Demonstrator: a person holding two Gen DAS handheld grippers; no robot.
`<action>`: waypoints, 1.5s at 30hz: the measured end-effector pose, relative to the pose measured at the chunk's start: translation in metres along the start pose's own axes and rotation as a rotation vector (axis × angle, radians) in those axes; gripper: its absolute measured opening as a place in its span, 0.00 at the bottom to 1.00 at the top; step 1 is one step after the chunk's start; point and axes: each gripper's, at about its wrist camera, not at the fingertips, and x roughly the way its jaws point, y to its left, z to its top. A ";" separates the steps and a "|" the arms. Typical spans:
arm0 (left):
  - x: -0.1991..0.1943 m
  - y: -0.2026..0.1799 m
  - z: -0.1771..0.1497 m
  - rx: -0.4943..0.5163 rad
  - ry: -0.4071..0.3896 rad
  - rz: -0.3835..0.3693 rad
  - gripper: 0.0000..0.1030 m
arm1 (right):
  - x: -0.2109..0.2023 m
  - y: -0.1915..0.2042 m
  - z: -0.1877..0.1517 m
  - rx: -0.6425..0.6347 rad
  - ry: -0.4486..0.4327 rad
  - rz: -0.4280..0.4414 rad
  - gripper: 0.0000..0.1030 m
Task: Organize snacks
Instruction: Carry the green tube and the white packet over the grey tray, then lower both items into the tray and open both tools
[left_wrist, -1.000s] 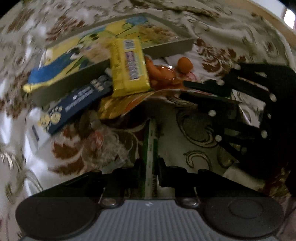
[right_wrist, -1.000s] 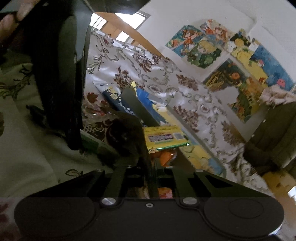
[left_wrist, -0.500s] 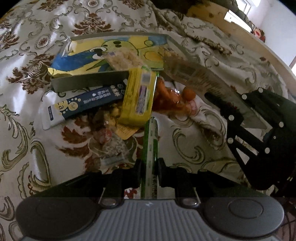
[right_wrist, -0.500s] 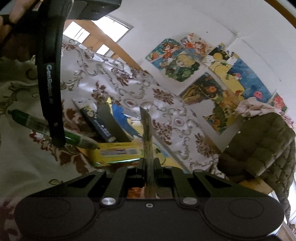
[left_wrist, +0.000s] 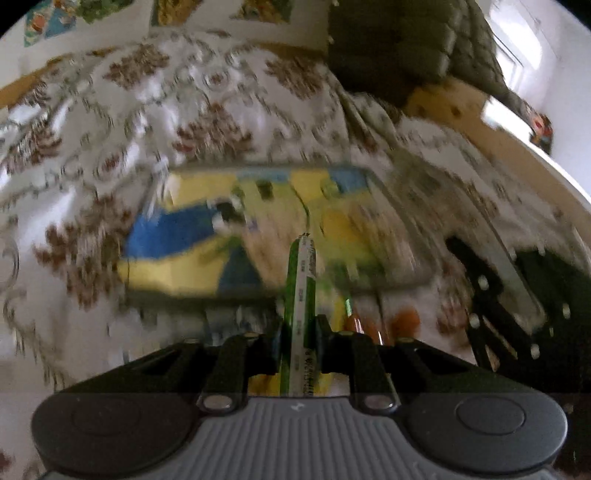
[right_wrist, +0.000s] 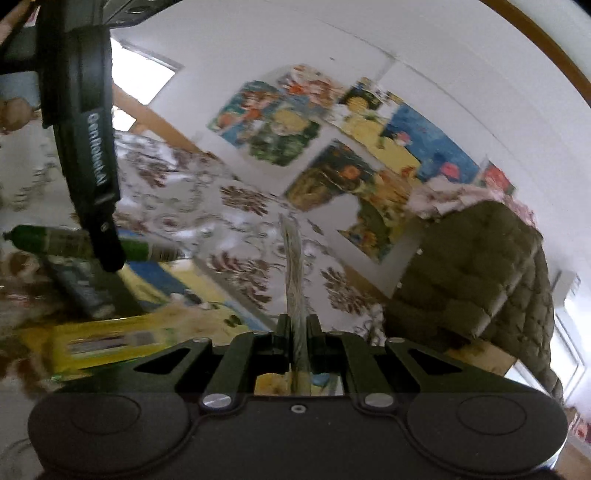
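You're working over a bed, not a table: the surface is a white bedspread (left_wrist: 207, 110) with brown floral swirls, rumpled and pretty blurry in the left wrist view. A shallow box (left_wrist: 258, 229) with a yellow and blue cartoon print sits on it. Your left gripper (left_wrist: 298, 328) is clamped on a green snack stick (left_wrist: 301, 280), which pokes forward out over the box. Your right gripper (right_wrist: 298, 328) is pinched tight on a thin flat packet (right_wrist: 293, 266), held edge-on and sticking up; can't read what it is. Down by the box there's a yellow packet (right_wrist: 110, 343) and something orange (left_wrist: 404, 321) on the bedspread. Behind the bed, the white wall has a patchwork of colourful cartoon posters (right_wrist: 332, 147), and an olive quilted jacket (right_wrist: 480, 280) is heaped at the far side. Bright window (right_wrist: 140, 77) top left in the right view.
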 end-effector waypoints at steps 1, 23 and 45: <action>0.008 0.000 0.013 -0.006 -0.013 0.013 0.18 | 0.009 -0.007 -0.002 0.043 0.018 0.000 0.08; 0.163 -0.017 0.077 -0.117 0.027 0.102 0.18 | 0.104 -0.057 -0.035 0.696 0.212 0.154 0.08; 0.139 -0.021 0.071 -0.138 -0.065 0.131 0.58 | 0.100 -0.072 -0.035 0.695 0.298 0.072 0.72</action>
